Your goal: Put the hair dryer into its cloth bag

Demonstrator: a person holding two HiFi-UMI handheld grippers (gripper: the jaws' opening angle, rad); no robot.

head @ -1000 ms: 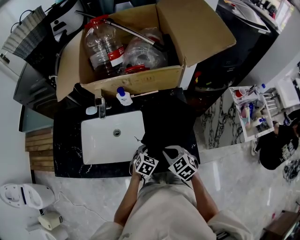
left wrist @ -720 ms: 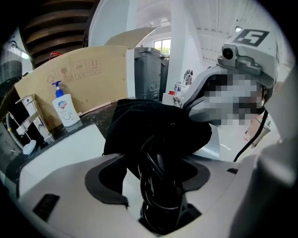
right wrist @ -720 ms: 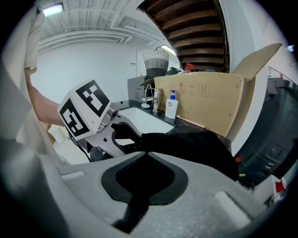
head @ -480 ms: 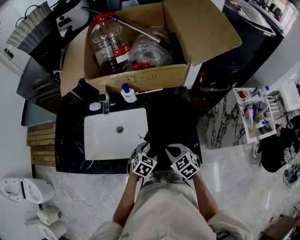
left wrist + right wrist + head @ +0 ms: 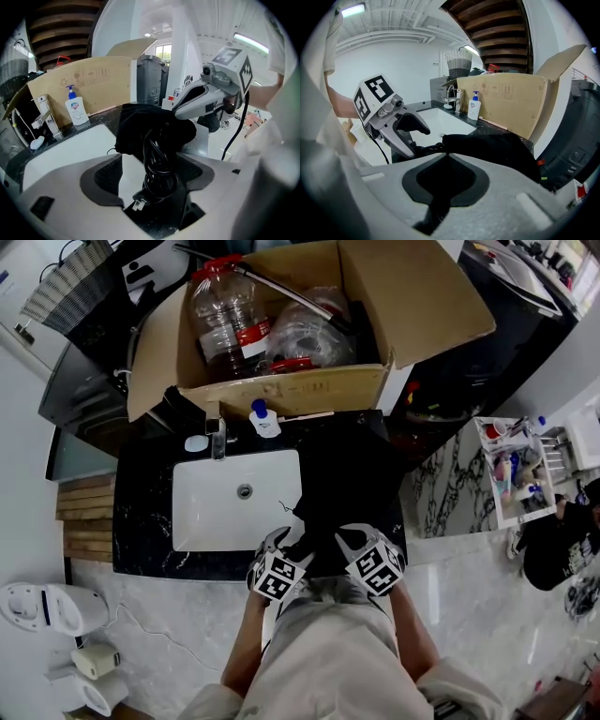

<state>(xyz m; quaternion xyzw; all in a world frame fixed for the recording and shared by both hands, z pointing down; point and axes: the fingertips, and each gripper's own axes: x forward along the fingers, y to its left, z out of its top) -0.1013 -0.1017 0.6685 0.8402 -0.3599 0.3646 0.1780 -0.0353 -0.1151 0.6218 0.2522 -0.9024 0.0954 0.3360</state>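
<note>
hd view: ovhd, steep dn | gripper views: low, close | shared: sink (image 5: 206, 521), cloth bag (image 5: 136, 126)

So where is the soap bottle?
In the head view the soap bottle stands on the black counter behind the sink, just right of the tap and in front of the cardboard box.

Cloth bag (image 5: 342, 488) black; cord (image 5: 157, 164) black. Sink (image 5: 211, 517) white, desk (image 5: 141, 517) black with pale veins. Cardboard box (image 5: 291, 395) brown.
</note>
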